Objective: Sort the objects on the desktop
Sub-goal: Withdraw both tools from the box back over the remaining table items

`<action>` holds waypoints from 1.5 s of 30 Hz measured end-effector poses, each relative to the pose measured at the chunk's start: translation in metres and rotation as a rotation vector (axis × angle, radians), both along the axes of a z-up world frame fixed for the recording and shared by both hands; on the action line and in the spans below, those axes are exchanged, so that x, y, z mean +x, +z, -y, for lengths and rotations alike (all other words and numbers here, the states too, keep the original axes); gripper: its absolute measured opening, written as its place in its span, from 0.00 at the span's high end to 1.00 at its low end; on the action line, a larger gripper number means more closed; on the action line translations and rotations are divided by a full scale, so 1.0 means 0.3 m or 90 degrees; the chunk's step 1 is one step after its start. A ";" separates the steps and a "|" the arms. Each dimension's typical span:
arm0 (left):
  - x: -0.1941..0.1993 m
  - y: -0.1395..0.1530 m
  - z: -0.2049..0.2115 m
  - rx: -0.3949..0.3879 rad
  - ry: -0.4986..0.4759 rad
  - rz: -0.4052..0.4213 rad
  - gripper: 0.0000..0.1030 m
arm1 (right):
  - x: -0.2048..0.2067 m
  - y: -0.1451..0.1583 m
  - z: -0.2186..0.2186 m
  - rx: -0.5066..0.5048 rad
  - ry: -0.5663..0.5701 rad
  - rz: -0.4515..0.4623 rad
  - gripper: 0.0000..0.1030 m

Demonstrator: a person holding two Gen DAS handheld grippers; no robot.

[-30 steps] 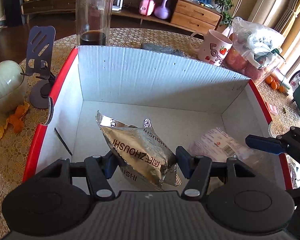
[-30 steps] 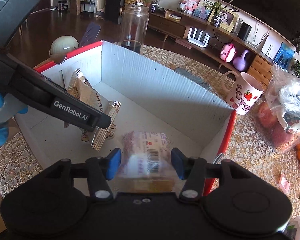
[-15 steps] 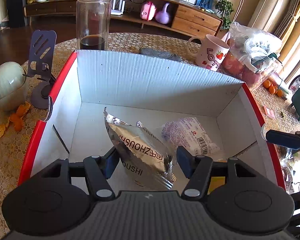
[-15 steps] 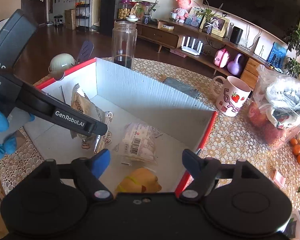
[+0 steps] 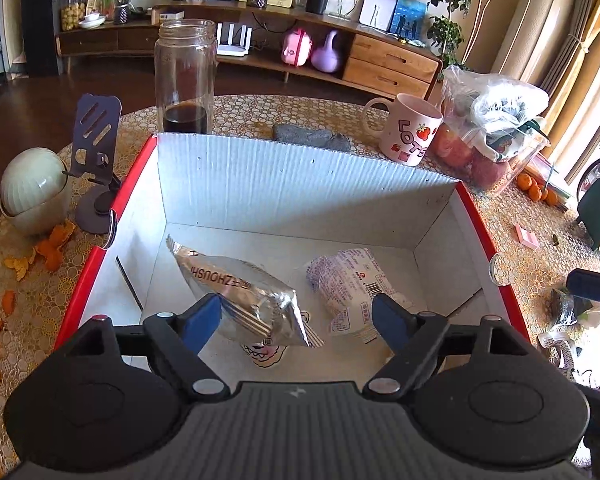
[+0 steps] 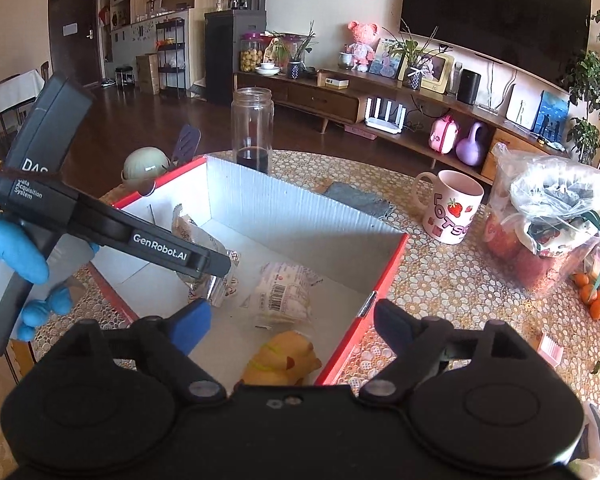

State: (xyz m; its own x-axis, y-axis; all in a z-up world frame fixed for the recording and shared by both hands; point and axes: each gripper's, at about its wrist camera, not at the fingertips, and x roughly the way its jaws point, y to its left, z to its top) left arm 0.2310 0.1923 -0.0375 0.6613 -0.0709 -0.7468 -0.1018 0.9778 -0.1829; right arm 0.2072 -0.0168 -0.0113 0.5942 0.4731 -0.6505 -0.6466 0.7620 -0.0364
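Inside the red-edged box (image 5: 308, 184) on the tabletop (image 5: 512, 236) lie a silver snack bag (image 5: 240, 292) and a white packet (image 5: 348, 284) — side by side. The left hand-held gripper (image 5: 296, 320) and right hand-held gripper (image 6: 292, 326) are both opening — neither grips anything.

Red-edged white cardboard box (image 5: 300, 176), silver foil packet (image 5: 240, 292), pink strawberry-print mug (image 5: 410, 130), gold honeycomb-patterned tablecloth (image 5: 512, 220)

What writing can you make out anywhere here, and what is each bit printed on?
"ZHOUSHI": silver snack packet in the box.
"LOTS": pink mug, rest turned away.
"GenRobot.AI", "Data Acquisition System", "DAS": left gripper body.
White wrapped packet: barcode and print too small to read.
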 end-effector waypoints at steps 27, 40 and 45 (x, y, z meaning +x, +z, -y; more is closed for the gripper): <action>-0.199 0.157 0.266 0.028 -0.016 0.084 0.03 | -0.168 0.117 0.446 0.082 -0.111 0.047 0.04; -0.283 0.184 0.558 0.028 -0.132 0.111 0.03 | -0.237 0.105 0.694 0.094 -0.180 0.068 0.02; -0.291 0.171 0.646 0.023 -0.163 0.104 0.03 | -0.258 0.087 0.778 0.091 -0.206 0.070 0.02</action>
State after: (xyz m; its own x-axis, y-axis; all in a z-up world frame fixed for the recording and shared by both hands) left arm 0.1438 -0.0016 0.0138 0.7371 -0.2262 -0.6368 0.1769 0.9740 -0.1411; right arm 0.1299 -0.2502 0.0149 0.7902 0.3311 -0.5158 -0.3700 0.9286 0.0292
